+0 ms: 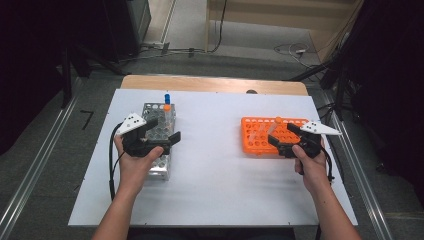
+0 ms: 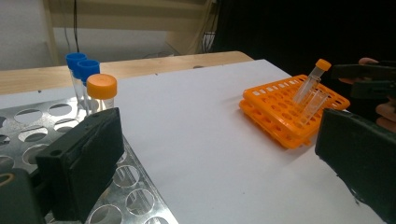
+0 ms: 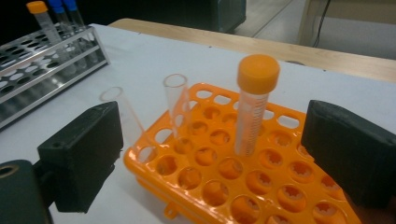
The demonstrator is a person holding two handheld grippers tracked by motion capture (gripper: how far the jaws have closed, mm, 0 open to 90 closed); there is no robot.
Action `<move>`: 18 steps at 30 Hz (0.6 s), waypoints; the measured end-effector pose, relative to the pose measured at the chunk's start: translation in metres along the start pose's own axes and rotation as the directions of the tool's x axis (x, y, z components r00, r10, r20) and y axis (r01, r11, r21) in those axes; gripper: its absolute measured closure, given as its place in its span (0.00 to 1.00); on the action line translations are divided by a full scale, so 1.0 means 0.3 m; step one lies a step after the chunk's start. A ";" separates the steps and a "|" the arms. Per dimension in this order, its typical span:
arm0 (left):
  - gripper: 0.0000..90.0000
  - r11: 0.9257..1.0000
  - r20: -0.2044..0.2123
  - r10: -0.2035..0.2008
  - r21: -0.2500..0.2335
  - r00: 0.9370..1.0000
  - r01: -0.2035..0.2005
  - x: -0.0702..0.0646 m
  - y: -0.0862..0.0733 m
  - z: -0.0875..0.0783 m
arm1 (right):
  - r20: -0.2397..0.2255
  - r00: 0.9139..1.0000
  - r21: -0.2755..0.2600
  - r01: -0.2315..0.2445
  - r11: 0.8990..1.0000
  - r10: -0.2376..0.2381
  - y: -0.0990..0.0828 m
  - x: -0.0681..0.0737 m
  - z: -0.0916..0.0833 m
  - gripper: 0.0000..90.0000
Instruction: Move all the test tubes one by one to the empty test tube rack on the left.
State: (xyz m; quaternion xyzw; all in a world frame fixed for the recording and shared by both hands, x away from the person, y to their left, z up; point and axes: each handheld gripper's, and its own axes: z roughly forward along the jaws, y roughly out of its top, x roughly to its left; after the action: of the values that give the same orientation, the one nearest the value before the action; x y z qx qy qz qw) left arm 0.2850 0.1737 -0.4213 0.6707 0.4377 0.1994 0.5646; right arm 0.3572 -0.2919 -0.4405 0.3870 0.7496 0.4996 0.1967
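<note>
A wooden table (image 1: pixel 210 83) carries a white board (image 1: pixel 215 165) — on the board stand two racks: a metal rack (image 1: pixel 161 167), and well to its right an orange rack (image 1: pixel 255 145).

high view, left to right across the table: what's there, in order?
Left gripper over the metal rack → bare white table → orange rack → right gripper, at that rack's right end.
</note>
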 end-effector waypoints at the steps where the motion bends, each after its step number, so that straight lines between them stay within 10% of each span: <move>1: 0.01 1.000 0.004 0.000 0.001 1.000 0.000 -0.002 -0.002 0.001 | 0.002 1.000 0.001 -0.003 1.000 0.003 0.000 -0.007 0.008 0.05; 18: 0.00 1.000 0.075 0.012 0.022 0.997 -0.013 -0.044 -0.033 0.028 | 0.122 0.987 0.046 -0.110 0.993 0.104 -0.041 -0.041 0.147 0.30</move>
State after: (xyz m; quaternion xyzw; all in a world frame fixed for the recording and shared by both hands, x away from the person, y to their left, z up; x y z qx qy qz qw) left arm 0.2807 0.1578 -0.4301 0.6868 0.4145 0.1728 0.5716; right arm 0.3902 -0.2776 -0.4714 0.4610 0.7276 0.4654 0.2036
